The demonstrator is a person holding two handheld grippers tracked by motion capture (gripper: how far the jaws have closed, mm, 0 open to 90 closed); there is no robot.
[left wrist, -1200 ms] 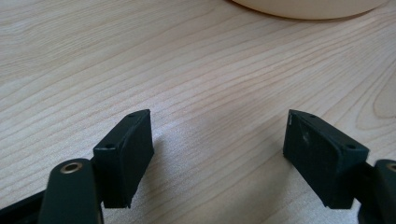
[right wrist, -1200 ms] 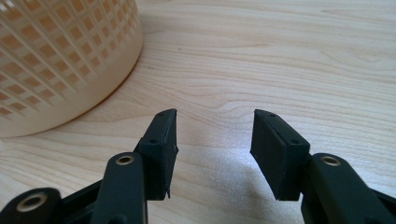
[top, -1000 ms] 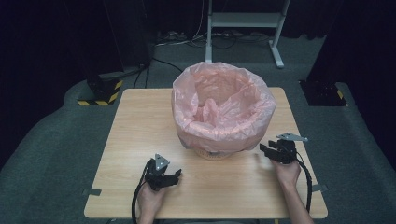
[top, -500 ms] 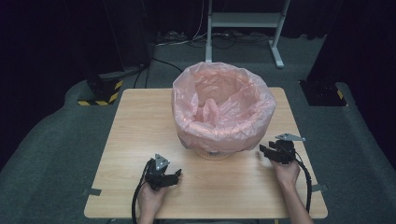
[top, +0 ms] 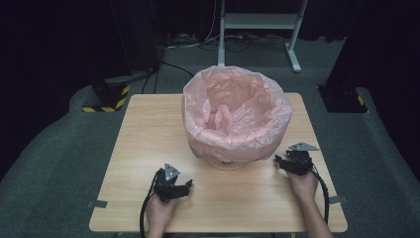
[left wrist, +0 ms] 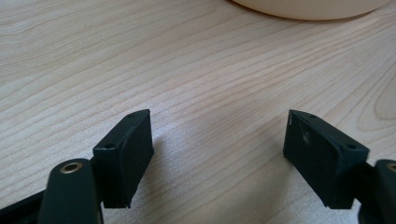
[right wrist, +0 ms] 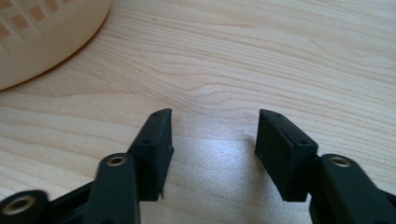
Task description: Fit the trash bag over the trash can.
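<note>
Basket (top: 229,162) with its pink bag (top: 236,115) sits mid-tabletop (top: 143,134), just left of the right gripper (top: 278,161), whose empty jaws have just been opening; left gripper (top: 188,186) looks empty, gapped too.

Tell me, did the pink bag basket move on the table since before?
No. The basket with the pink bag sits in the same spot, near the table's far edge, as in the earlier high views.

A basket (top: 229,162) lined with a pink bag (top: 236,114) stands mid-tabletop (top: 148,134). The left claw (top: 189,185) rests near the front edge, well apart from the basket; the right claw (top: 278,161) lies just beside its base.
</note>
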